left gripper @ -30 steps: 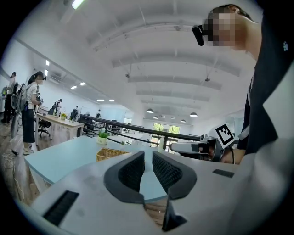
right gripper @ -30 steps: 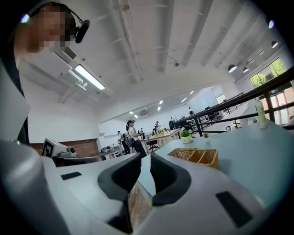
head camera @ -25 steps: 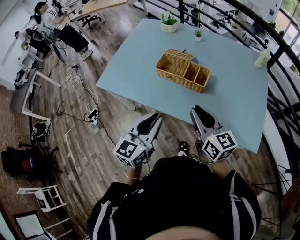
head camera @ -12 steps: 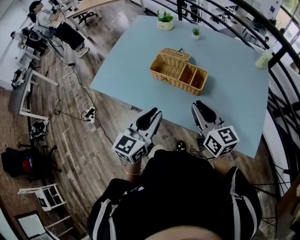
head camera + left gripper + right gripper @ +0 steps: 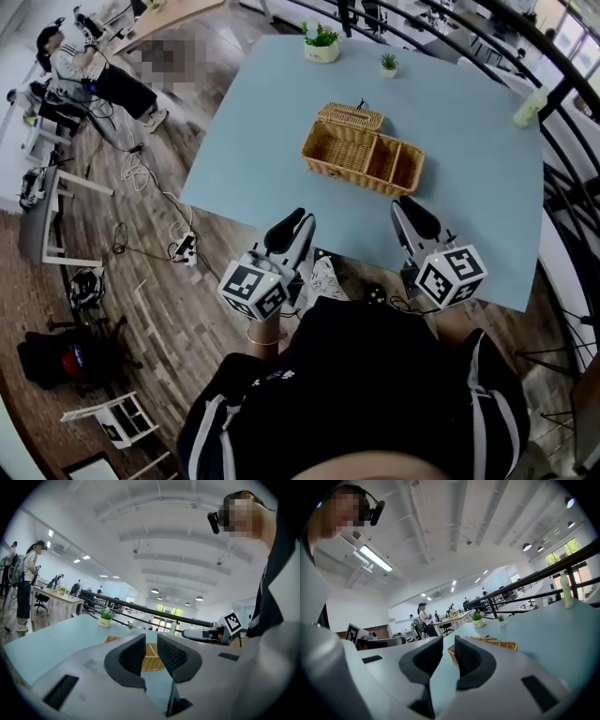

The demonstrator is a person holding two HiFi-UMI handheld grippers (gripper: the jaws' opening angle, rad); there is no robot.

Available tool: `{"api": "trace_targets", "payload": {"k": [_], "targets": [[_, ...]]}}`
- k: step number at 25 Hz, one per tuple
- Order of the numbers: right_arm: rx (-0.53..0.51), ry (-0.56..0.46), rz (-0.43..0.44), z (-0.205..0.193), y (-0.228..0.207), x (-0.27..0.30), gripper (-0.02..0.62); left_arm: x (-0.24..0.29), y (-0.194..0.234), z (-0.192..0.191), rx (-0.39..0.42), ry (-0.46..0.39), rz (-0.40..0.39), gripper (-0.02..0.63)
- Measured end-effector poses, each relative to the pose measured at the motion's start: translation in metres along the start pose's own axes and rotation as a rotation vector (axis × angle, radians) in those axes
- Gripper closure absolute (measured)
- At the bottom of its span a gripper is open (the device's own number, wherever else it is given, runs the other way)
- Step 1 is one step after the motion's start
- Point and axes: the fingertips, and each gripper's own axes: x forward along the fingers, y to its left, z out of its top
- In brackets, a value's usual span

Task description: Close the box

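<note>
A wicker box (image 5: 363, 157) stands on the light blue table (image 5: 253, 141), its lid (image 5: 351, 116) tilted up at the far side, with two compartments showing inside. Both grippers hover over the table's near edge, well short of the box. My left gripper (image 5: 291, 228) points at the box (image 5: 151, 656) through a narrow gap; its jaws are opening and nothing is between them. My right gripper (image 5: 406, 212) also shows a small gap with nothing in it, the box (image 5: 497, 644) lying ahead to its right.
Two small potted plants (image 5: 321, 43) (image 5: 388, 63) stand at the table's far edge, and a pale bottle (image 5: 526, 107) at the far right. A black railing (image 5: 562, 141) runs along the right. Cables (image 5: 141, 159) lie on the wood floor at left, near a seated person (image 5: 70, 56).
The left gripper has drifted slightly down and left in the head view, and the right one barely moved. The camera has shifted a little; the box stays put with its lid up.
</note>
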Motion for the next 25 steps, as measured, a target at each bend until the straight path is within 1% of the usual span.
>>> {"api": "trace_targets", "payload": {"k": [4,9,15,21,23,25], "targets": [[0.012,-0.024,-0.06,0.005,-0.006,0.031,0.518,0.025,0.044,0.017,-0.016,-0.012,-0.065,0.549],[0.02,-0.035,-0.165,0.015,-0.02,0.064,0.518,0.06,0.092,0.032,-0.008,0.023,-0.151,0.549],[0.034,-0.064,-0.263,0.028,-0.027,0.082,0.515,0.091,0.126,0.041,0.011,0.093,-0.235,0.53],[0.029,-0.058,-0.334,0.034,-0.032,0.1,0.514,0.122,0.161,0.047,0.035,0.171,-0.295,0.52],[0.032,-0.059,-0.357,0.036,-0.035,0.105,0.514,0.132,0.169,0.046,0.032,0.196,-0.317,0.516],[0.039,-0.061,-0.379,0.036,-0.039,0.109,0.514,0.143,0.176,0.043,0.011,0.216,-0.337,0.514]]}}
